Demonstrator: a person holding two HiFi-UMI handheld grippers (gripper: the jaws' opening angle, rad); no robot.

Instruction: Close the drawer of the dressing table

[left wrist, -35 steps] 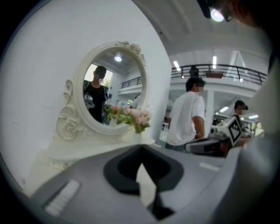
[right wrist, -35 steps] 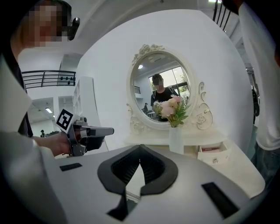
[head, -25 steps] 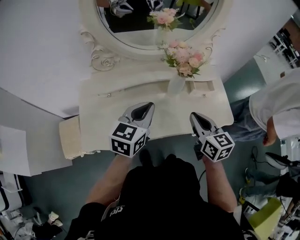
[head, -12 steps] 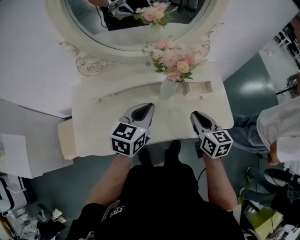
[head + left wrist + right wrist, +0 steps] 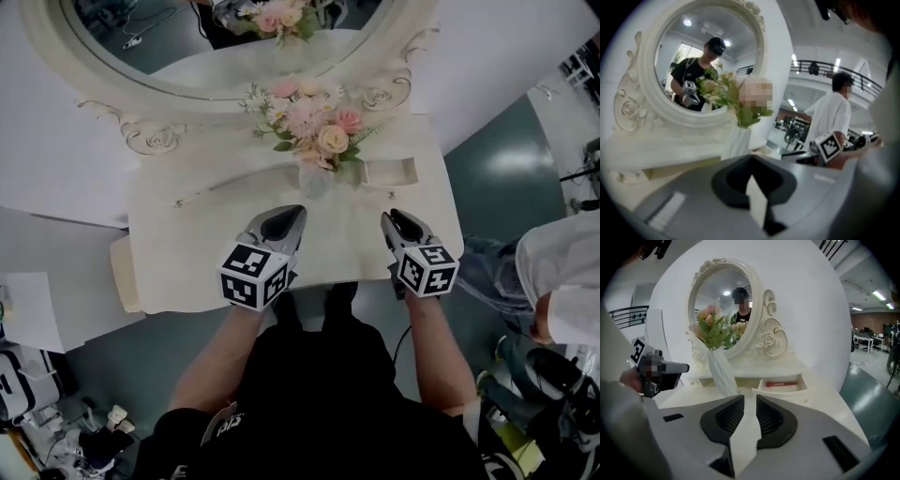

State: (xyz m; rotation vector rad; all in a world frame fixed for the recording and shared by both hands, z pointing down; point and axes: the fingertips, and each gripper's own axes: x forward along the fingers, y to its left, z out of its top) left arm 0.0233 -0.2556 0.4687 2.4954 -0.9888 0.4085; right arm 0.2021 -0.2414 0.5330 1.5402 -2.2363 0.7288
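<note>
Opening as I watch, my right gripper's (image 5: 750, 398) jaws part with nothing between them, hovering over the dressing table (image 5: 197, 244). Its drawer (image 5: 783, 390) sits pulled out just ahead, a red item (image 5: 782, 383) inside. My left gripper (image 5: 751, 161) hangs alongside, jaws together, with the flower vase (image 5: 312, 178) ahead of it.

Opening the jaws of the white right hand-held gripper (image 5: 397, 221), shut a second ago, nothing between them. Lowered it and the left hand-held gripper (image 5: 281, 217) over the cream counter (image 5: 187, 244). Brought the pink-flower bouquet (image 5: 309, 127) from 1 to 12 o'clock in the head view.
</note>
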